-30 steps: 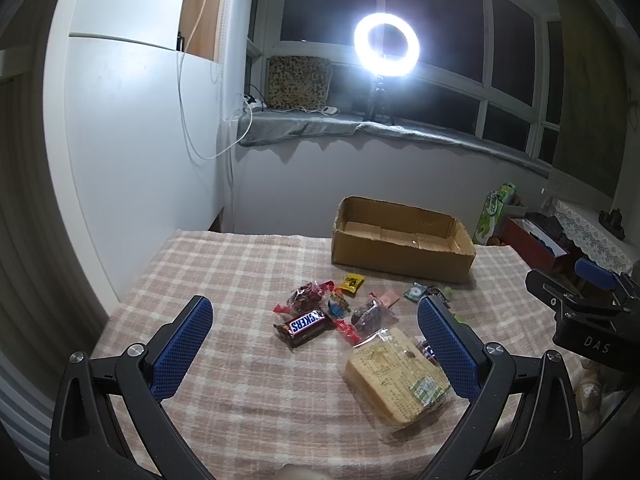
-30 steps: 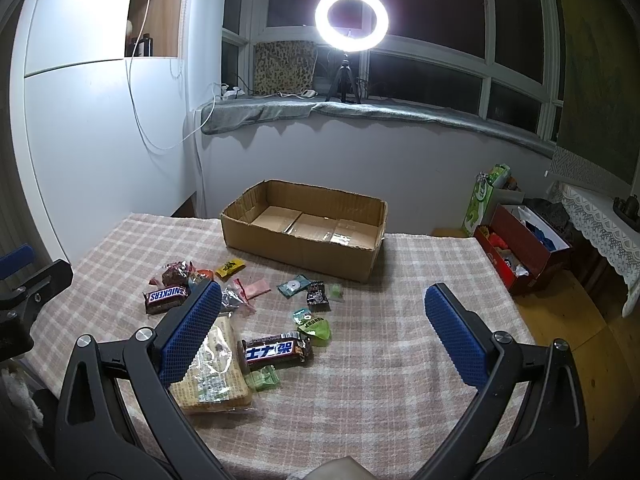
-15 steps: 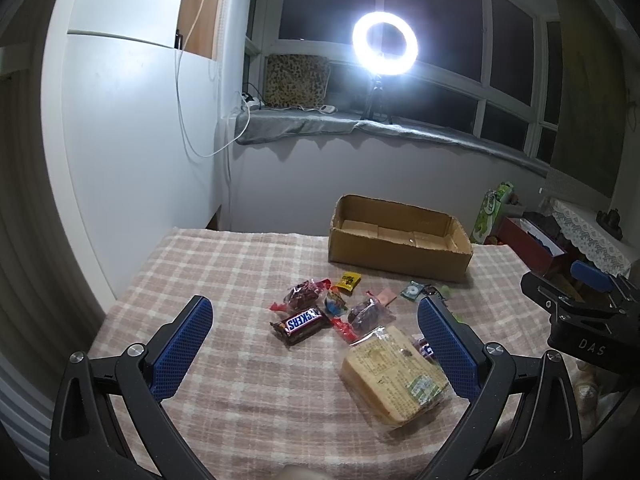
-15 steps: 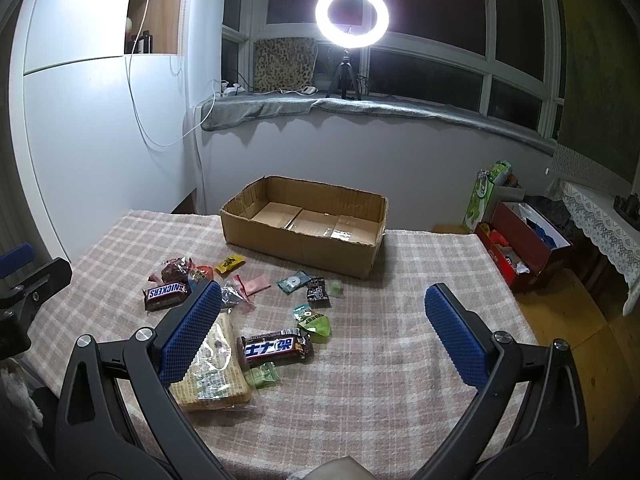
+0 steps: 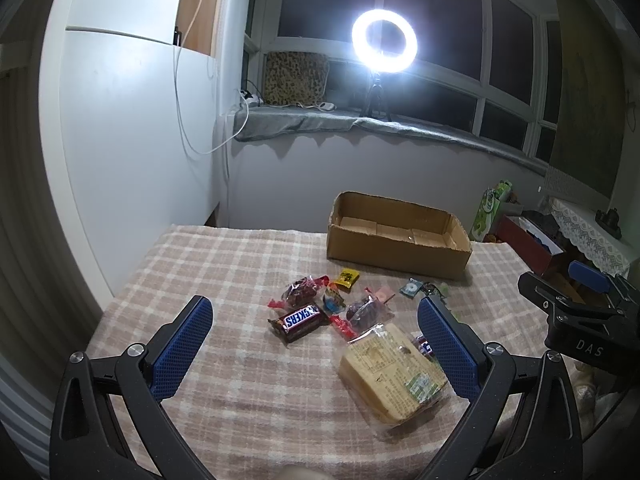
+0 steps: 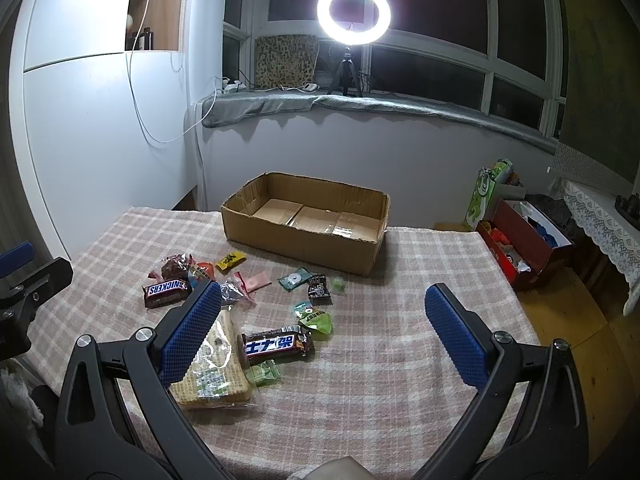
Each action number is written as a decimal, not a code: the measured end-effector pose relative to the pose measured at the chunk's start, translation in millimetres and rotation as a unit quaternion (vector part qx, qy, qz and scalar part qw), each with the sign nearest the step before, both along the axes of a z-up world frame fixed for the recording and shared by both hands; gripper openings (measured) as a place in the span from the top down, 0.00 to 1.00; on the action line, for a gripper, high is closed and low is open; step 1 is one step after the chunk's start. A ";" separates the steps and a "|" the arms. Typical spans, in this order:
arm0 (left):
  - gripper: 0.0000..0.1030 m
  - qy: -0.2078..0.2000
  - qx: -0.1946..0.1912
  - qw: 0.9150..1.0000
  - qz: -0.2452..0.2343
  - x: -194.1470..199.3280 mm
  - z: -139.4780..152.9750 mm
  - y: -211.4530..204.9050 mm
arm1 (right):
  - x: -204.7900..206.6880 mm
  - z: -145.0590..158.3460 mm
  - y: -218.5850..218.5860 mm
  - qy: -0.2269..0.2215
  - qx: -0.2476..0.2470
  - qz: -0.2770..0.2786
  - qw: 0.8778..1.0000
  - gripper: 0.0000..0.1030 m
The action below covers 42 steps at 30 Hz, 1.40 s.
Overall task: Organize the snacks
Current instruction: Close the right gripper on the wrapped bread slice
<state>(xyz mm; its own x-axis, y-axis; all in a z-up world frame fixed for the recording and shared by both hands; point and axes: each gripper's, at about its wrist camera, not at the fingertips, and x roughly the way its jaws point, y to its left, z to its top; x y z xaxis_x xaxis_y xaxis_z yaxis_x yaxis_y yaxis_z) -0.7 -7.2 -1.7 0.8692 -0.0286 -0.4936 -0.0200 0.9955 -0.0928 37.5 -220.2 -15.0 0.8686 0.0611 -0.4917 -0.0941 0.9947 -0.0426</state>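
Note:
An open, empty cardboard box (image 5: 396,246) (image 6: 304,236) stands at the far side of a checked tablecloth (image 5: 224,272). Several snacks lie in front of it: a Snickers bar (image 5: 300,320) (image 6: 166,290), a wrapped bread slab (image 5: 394,374) (image 6: 210,372), a second chocolate bar (image 6: 276,346), a yellow sachet (image 5: 347,278) and small candies. My left gripper (image 5: 316,344) is open and empty, held above the near table edge. My right gripper (image 6: 324,336) is open and empty, above the second bar; it also shows at the right of the left wrist view (image 5: 576,300).
A white cabinet wall (image 5: 132,152) stands left of the table. A ring light (image 6: 354,8) stands on the windowsill behind. A red box (image 6: 524,244) and a green bag (image 6: 486,196) sit on the floor to the right.
Both grippers have drawn back and up slightly, so the snacks and box sit a little farther away. Both stay open. Nothing on the table has moved.

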 end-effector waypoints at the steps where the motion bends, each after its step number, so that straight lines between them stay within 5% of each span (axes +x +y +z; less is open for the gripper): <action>1: 0.01 0.001 0.000 1.000 0.000 -0.2 -0.6 0.0 | 0.3 -1.3 0.1 0.001 0.000 0.001 1.000 0.00; 12: 0.01 0.048 -0.042 0.998 -0.005 10.5 -23.7 10.3 | 18.1 -22.6 -8.0 0.047 0.022 0.048 0.997 0.00; 22: 0.01 0.101 -0.084 0.991 -0.032 19.7 -54.7 7.3 | 45.2 -59.5 -11.4 0.134 0.039 0.124 0.983 0.01; 29: 0.13 0.150 -0.140 0.977 -0.066 28.1 -82.5 0.6 | 63.1 -80.0 0.2 0.213 0.071 0.184 0.957 0.16; 33: 0.29 0.173 -0.182 0.964 -0.084 32.2 -96.9 -0.6 | 68.5 -86.4 8.0 0.243 0.093 0.218 0.941 0.26; 42: 0.43 0.190 -0.207 0.954 -0.106 39.4 -114.1 -5.0 | 86.5 -110.2 24.9 0.299 0.127 0.246 0.913 0.48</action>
<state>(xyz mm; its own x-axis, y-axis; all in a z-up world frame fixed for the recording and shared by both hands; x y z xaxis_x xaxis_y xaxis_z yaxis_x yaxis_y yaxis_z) 38.7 -12.1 -115.8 0.5830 -0.4443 -0.6802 0.0675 0.8608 -0.5044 123.9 -195.3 -125.2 0.2860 0.5504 -0.7844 -0.4637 0.7959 0.3893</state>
